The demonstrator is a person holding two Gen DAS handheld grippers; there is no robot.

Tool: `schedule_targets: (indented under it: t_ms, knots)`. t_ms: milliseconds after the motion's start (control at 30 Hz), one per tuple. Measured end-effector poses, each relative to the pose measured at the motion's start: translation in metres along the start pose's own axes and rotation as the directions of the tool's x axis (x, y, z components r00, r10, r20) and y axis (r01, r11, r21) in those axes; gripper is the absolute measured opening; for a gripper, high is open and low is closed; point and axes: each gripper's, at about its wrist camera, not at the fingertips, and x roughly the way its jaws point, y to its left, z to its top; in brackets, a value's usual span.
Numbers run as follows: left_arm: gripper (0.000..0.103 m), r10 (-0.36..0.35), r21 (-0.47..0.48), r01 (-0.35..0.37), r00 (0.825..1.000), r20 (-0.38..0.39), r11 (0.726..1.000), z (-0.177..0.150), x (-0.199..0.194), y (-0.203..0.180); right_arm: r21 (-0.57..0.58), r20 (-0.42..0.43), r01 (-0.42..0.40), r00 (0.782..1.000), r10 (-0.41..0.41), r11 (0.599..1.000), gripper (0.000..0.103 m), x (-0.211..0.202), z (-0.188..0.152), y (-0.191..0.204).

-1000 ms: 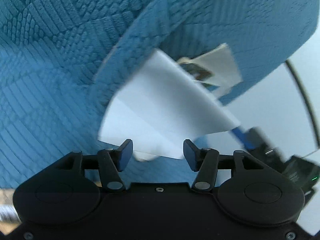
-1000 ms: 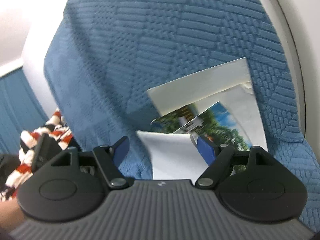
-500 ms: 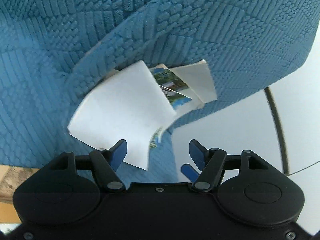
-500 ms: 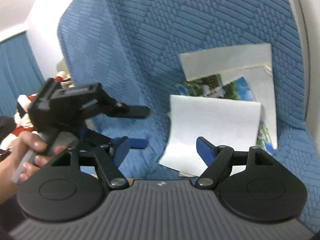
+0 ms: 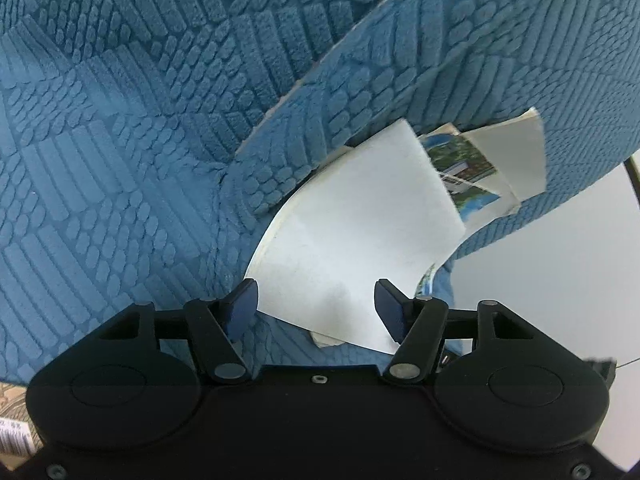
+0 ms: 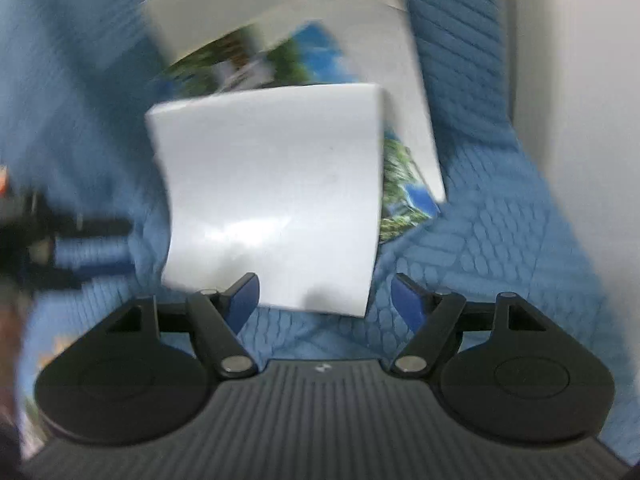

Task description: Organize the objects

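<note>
Left gripper (image 5: 316, 300): jaws apart, having just been closing a little; nothing pinched. The near edge of the white card (image 5: 360, 232) is seen between and just beyond the blue fingertips (image 5: 244, 300), no pad pressed on it.

Right gripper (image 6: 324, 294): jaws apart, empty. The white card (image 6: 272, 196) lies just ahead at 12 o'clock, its lower edge level with the tips; contact cannot be told, view blurred.

Card is laid curved on the blue cushion (image 5: 120, 160), atop a printed photo (image 5: 464, 172) and a cream sheet (image 5: 516, 160), which stick out at 1 to 2 o'clock in the left view. In the right view the photo (image 6: 280, 64) shows past the card's top and right edges.

Edges: card's left side is tucked against a raised fold of cushion at 10 to 12 o'clock in the left view, closing off that side. Bare pale surface (image 5: 560, 260) is seen at 3 o'clock, beyond the cushion rim. In the right view a pale wall (image 6: 580, 80) bounds 2 o'clock.

The left gripper (image 6: 60, 240) is seen blurred at 9 o'clock in the right view, near the card's left edge.
</note>
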Motion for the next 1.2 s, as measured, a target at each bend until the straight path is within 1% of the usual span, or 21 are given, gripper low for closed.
schedule_targets:
  t_ms: [33, 100, 267, 333, 467, 500, 567, 633, 667, 733, 767, 833, 900, 967, 1000, 1033, 1067, 1100, 1133, 1167, 1200]
  knots:
    - [0.061, 0.005, 0.004, -0.005, 1.000, -0.004, 1.000, 0.000, 0.003, 0.000, 0.049, -0.001, -0.018, 1.000, 0.018, 0.999, 0.076, 0.003, 0.003, -0.006]
    - [0.061, 0.015, 0.012, -0.015, 1.000, -0.008, 1.000, -0.001, 0.008, -0.001, 0.101, 0.003, -0.035, 0.999, 0.035, 0.994, 0.075, 0.009, 0.007, -0.014]
    - [0.055, 0.033, 0.018, -0.033, 0.999, -0.031, 0.999, -0.004, 0.021, 0.001, 0.102, -0.006, -0.046, 0.999, 0.047, 0.994, 0.074, 0.015, 0.012, -0.015]
    - [0.052, 0.037, 0.016, -0.036, 0.998, -0.043, 0.999, -0.006, 0.026, 0.002, 0.107, -0.019, -0.066, 0.998, 0.068, 0.992, 0.074, 0.017, 0.012, -0.015]
    - [0.052, 0.034, 0.020, -0.033, 0.999, -0.042, 0.999, -0.008, 0.030, 0.003, 0.197, -0.032, -0.122, 0.991, 0.130, 0.973, 0.074, 0.018, 0.013, -0.023]
    - [0.052, 0.034, 0.024, -0.033, 0.999, -0.041, 0.999, -0.009, 0.031, 0.003, 0.233, -0.028, -0.138, 0.989, 0.149, 0.963, 0.074, 0.018, 0.013, -0.028]
    - [0.052, 0.033, 0.033, -0.032, 0.999, -0.039, 0.999, -0.010, 0.032, 0.003, 0.338, -0.012, -0.185, 0.980, 0.201, 0.923, 0.074, 0.017, 0.011, -0.041]
    - [0.052, 0.032, 0.037, -0.031, 0.999, -0.037, 0.999, -0.011, 0.033, 0.004, 0.433, 0.017, -0.254, 0.962, 0.273, 0.865, 0.074, 0.016, 0.007, -0.058]
    - [0.052, 0.030, 0.036, -0.029, 0.999, -0.037, 0.999, -0.011, 0.033, 0.004, 0.460, 0.033, -0.285, 0.952, 0.305, 0.841, 0.074, 0.015, 0.005, -0.064]
    - [0.052, 0.028, 0.033, -0.027, 0.999, -0.035, 0.999, -0.011, 0.034, 0.005, 0.498, 0.070, -0.367, 0.920, 0.385, 0.786, 0.074, 0.011, 0.002, -0.077]
    - [0.052, 0.026, 0.029, -0.025, 0.999, -0.036, 0.999, -0.011, 0.034, 0.006, 0.504, 0.085, -0.398, 0.906, 0.415, 0.766, 0.074, 0.009, 0.001, -0.081]
    - [0.052, 0.020, 0.017, -0.019, 0.999, -0.036, 1.000, -0.010, 0.035, 0.007, 0.489, 0.094, -0.437, 0.887, 0.452, 0.755, 0.073, 0.006, 0.000, -0.084]
    - [0.052, 0.012, 0.004, -0.012, 0.999, -0.037, 1.000, -0.010, 0.036, 0.009, 0.455, 0.078, -0.434, 0.889, 0.451, 0.778, 0.063, 0.003, 0.000, -0.082]
    - [0.052, 0.004, -0.007, -0.005, 0.999, -0.037, 1.000, -0.010, 0.036, 0.012, 0.436, 0.051, -0.425, 0.892, 0.449, 0.793, 0.047, 0.003, -0.001, -0.081]
    - [0.052, 0.000, -0.012, -0.001, 0.999, -0.037, 1.000, -0.011, 0.036, 0.012, 0.431, 0.032, -0.415, 0.894, 0.447, 0.801, 0.044, 0.005, -0.002, -0.081]
    - [0.052, -0.005, -0.017, 0.004, 0.999, -0.038, 1.000, -0.011, 0.036, 0.014, 0.424, 0.001, -0.398, 0.899, 0.438, 0.814, 0.034, 0.007, -0.003, -0.079]
    - [0.052, -0.008, -0.019, 0.008, 0.999, -0.039, 1.000, -0.012, 0.036, 0.014, 0.425, -0.027, -0.387, 0.898, 0.439, 0.818, 0.016, 0.015, -0.007, -0.073]
    - [0.052, -0.010, -0.020, 0.009, 0.999, -0.041, 1.000, -0.013, 0.037, 0.014, 0.422, -0.054, -0.369, 0.902, 0.429, 0.828, 0.013, 0.018, -0.009, -0.069]
    - [0.052, -0.011, -0.022, 0.010, 0.999, -0.043, 1.000, -0.013, 0.037, 0.015, 0.398, -0.073, -0.344, 0.912, 0.403, 0.851, 0.013, 0.017, -0.009, -0.064]
    - [0.052, -0.013, -0.027, 0.011, 0.999, -0.046, 1.000, -0.013, 0.036, 0.016, 0.374, -0.080, -0.333, 0.918, 0.388, 0.866, 0.009, 0.015, -0.010, -0.058]
    - [0.052, -0.018, -0.034, 0.016, 0.999, -0.051, 0.999, -0.014, 0.036, 0.016, 0.369, -0.075, -0.339, 0.917, 0.392, 0.865, 0.009, 0.011, -0.011, -0.055]
